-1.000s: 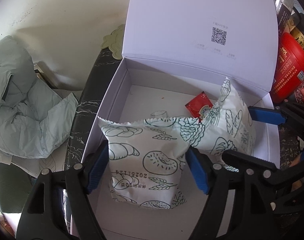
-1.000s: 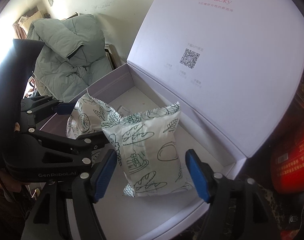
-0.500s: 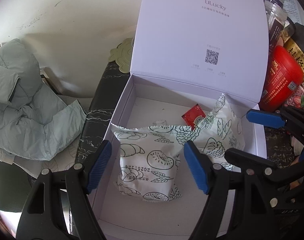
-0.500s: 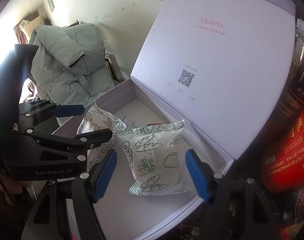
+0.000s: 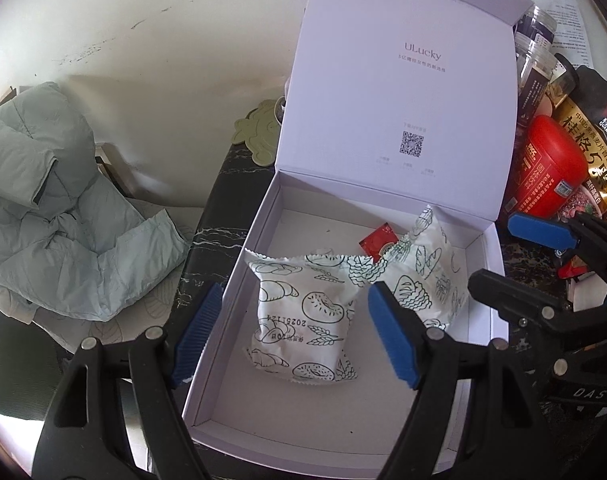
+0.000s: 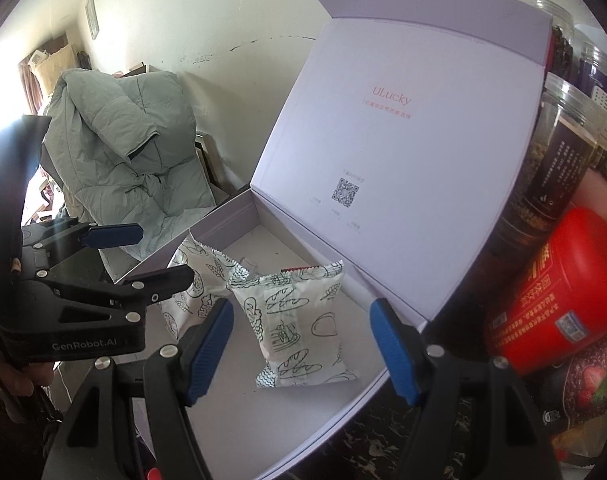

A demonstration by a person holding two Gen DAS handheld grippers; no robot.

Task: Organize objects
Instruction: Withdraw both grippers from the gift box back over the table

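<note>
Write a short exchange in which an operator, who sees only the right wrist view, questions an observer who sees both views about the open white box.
Operator: Is anything tucked behind the bread packet in front of me?
Observer: Yes, a red sachet lies on the white box floor behind it.
Operator: Does the other packet carry any print?
Observer: A stamped date code shows on its upper face.
Operator: What is beyond the box's far left corner?
Observer: A green fish-shaped mat stands against the wall.

We see a matt card box (image 5: pixel 231 280), crinkly printed snack packets (image 5: pixel 303 316), a glossy red tub (image 5: pixel 551 176) and quilted cloth jacket (image 5: pixel 55 216).
</note>
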